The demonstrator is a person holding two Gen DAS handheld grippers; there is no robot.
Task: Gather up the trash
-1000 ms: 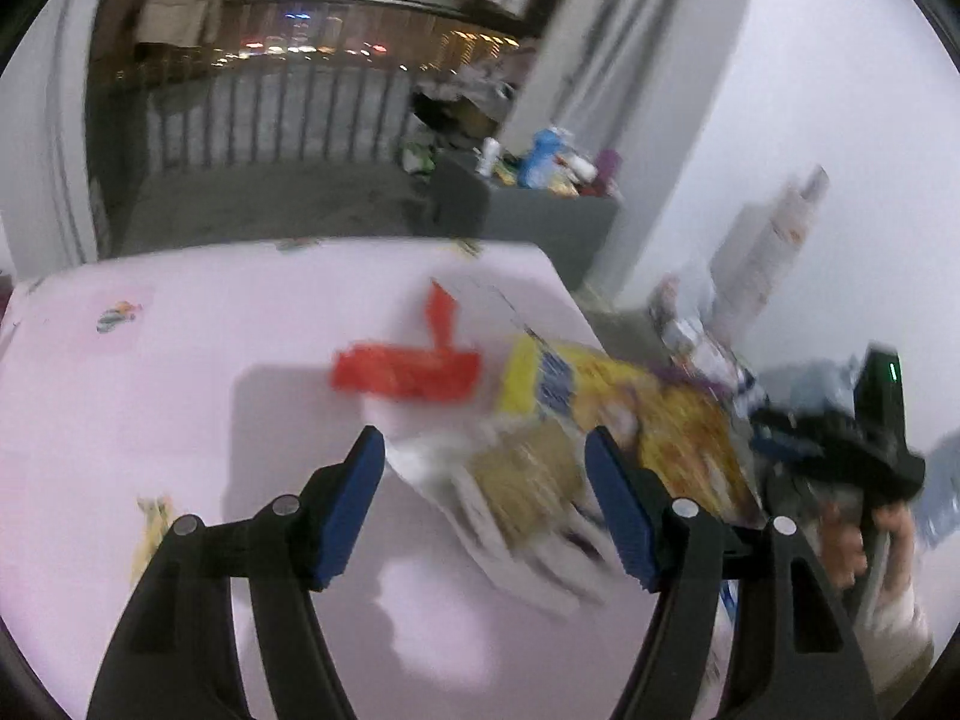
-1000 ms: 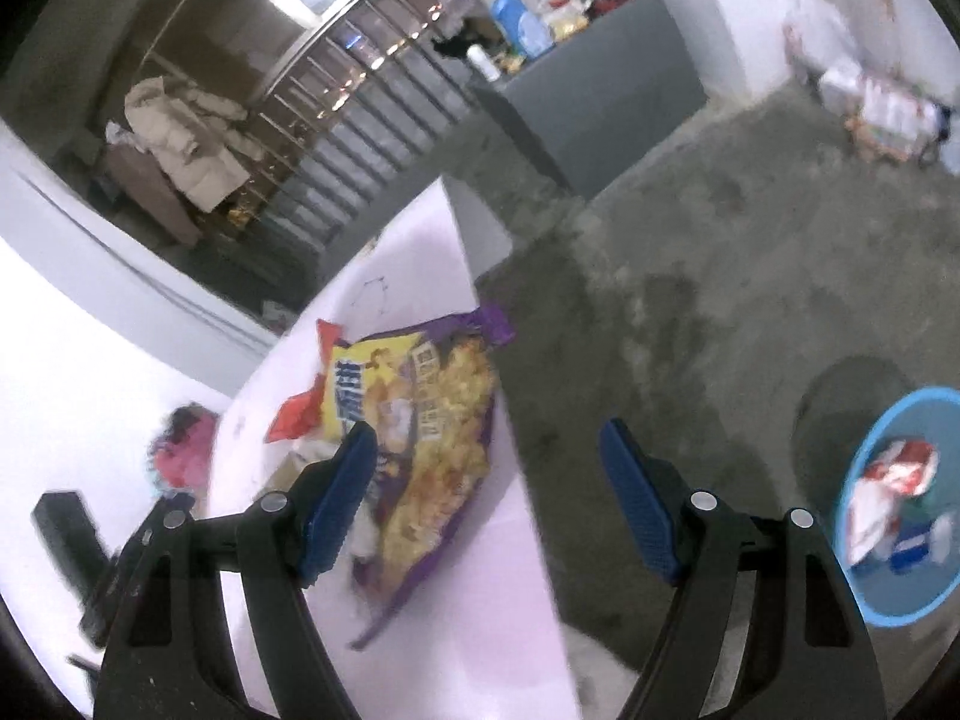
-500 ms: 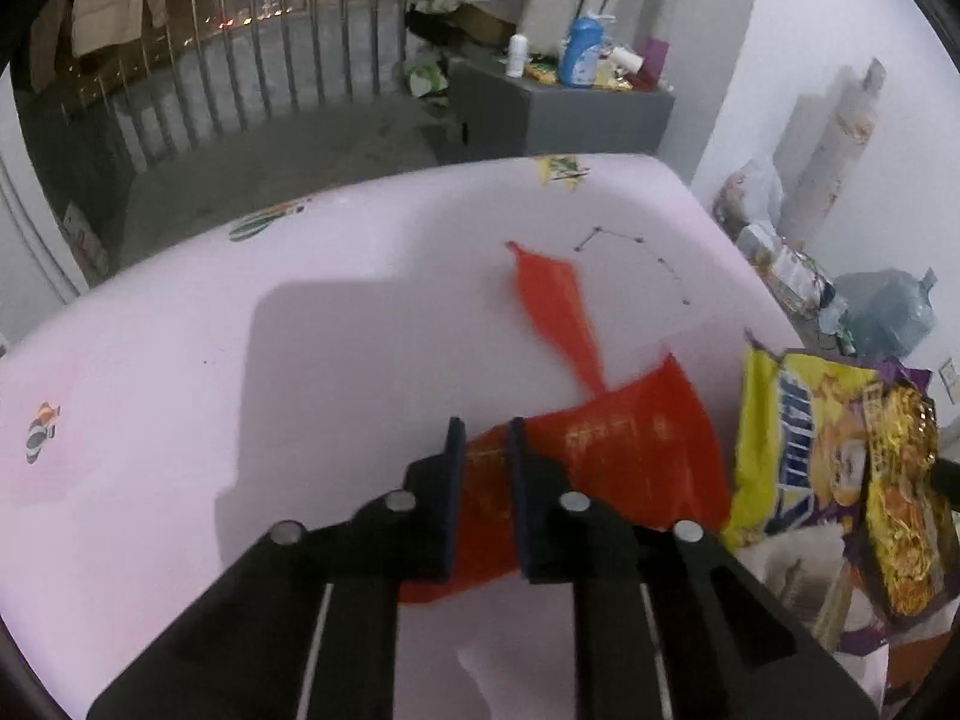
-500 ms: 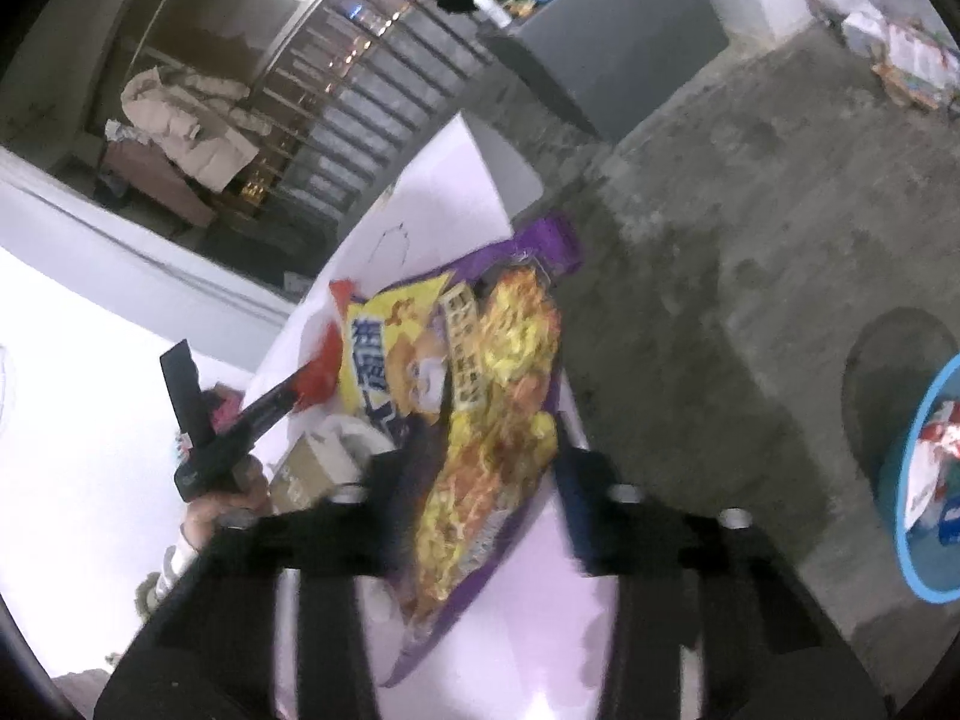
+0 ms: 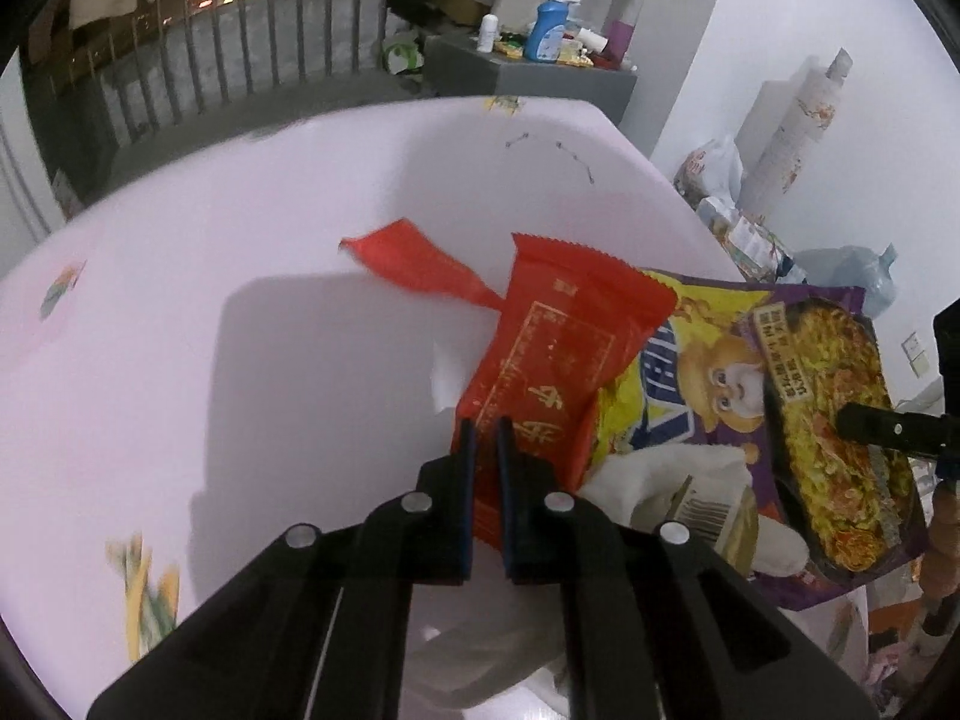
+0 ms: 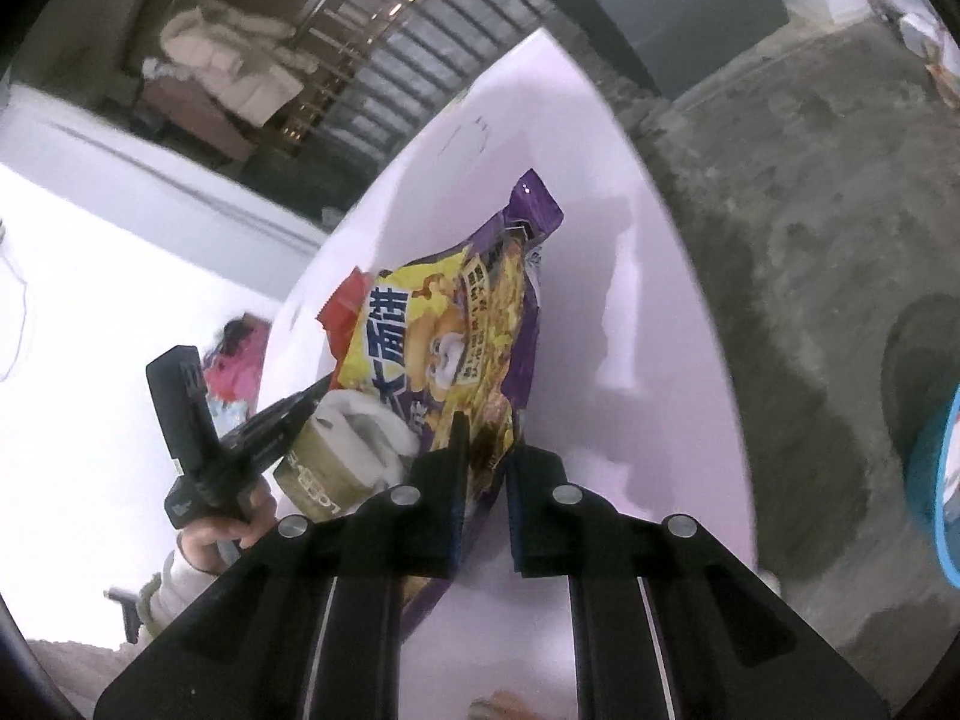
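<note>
So the left gripper (image 5: 486,429), black arms with blue pads, was clamped tight on the near edge of a red plastic snack wrapper (image 5: 561,360) with gold lettering. The wrapper ran up and away from the pads, its torn strip flapping off to the left, and its right side overlapped the big noodle bag.

That big yellow-and-purple crinkly noodle bag (image 5: 798,414) is my landmark here. It lay at the right edge of the pale pink table (image 5: 240,276), partly over the side. Just left of the bag's near end, tucked below the red wrapper, sat a crumpled white tissue (image 5: 654,483) on a small tan cardboard box (image 5: 717,510) with a barcode.

The right gripper (image 6: 485,450) was still closing, jaws nearly together, with the bag's near end (image 6: 456,354) pinched between the pads and the rest of it standing up ahead of the fingers. From that side the red wrapper (image 6: 342,309) peeked out behind the bag's top left corner, and the tissue and box (image 6: 327,474) sat just left of the bag. A person's hand (image 6: 231,519) held the other gripper's handle left of the box.

Right of the bag, down on the grey concrete floor (image 6: 780,210), the rim of a blue plastic basin (image 6: 927,468) showed at the frame edge, well apart from the bag.
</note>
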